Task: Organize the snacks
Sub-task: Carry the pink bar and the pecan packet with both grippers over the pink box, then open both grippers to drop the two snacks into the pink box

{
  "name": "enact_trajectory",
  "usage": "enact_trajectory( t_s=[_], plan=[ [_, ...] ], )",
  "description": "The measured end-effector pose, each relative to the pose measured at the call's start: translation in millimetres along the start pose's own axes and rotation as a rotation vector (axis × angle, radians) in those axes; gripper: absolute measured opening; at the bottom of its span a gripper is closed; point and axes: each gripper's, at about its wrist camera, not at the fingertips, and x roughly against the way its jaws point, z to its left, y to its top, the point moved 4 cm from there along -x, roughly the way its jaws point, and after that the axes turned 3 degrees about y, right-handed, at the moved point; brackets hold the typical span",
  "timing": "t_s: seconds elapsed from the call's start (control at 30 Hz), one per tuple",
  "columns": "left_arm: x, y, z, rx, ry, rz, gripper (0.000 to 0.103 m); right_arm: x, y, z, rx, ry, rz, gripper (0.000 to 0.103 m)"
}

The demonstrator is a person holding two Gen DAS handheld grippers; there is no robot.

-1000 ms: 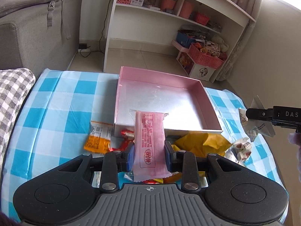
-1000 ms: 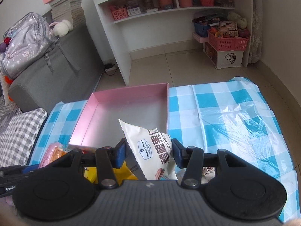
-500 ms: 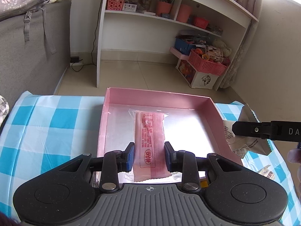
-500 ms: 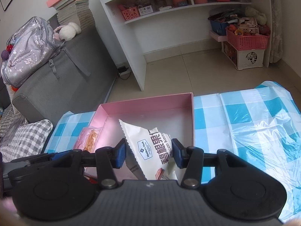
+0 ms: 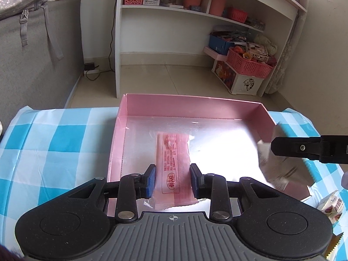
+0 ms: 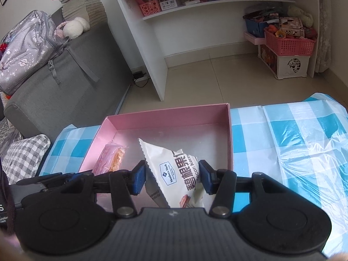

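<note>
Pink plastic snack sachet [image 5: 174, 163] lies between your left gripper's [image 5: 173, 180] opening jaws, over the shallow pink cardboard box [image 5: 191, 105]; your right gripper's [image 6: 171, 179] opening jaws flank the white triangular pecan packet [image 6: 171, 169].

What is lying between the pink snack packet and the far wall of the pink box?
Nothing: in the left wrist view only bare shiny box floor separates the pink snack packet from the far wall.

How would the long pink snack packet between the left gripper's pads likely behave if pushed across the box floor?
The pink packet looks like thin film around a flat bar, so probably light and a little bendy. Its crimped ends would likely crumple first. The pink box floor looks glossy, so the packet may slide easily. The left gripper jaws are opening around it.
</note>
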Motion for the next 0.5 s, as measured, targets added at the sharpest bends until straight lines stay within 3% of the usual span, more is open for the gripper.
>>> enact_trajectory(
  t_s=[0.03, 0.07, 0.1, 0.13, 0.5],
  plan=[
    [1, 0, 1, 0.003, -0.005, -0.005, 0.039, 0, 1, 0, -0.005, -0.004, -0.001, 0.055],
    [0, 1, 1, 0.011, -0.013, -0.003, 0.046, 2, 1, -1, -0.012, -0.006, -0.007, 0.068],
    [1, 0, 3, 0.022, -0.015, -0.003, 0.065, 4, 2, -1, -0.015, -0.008, -0.016, 0.077],
    [3, 0, 5, 0.032, -0.014, -0.011, 0.073, 5, 3, -1, -0.017, -0.012, -0.024, 0.079],
    [35, -5, 12, 0.016, -0.019, 0.002, 0.084, 31, 4, 6, -0.001, -0.030, -0.044, 0.086]
  ],
)
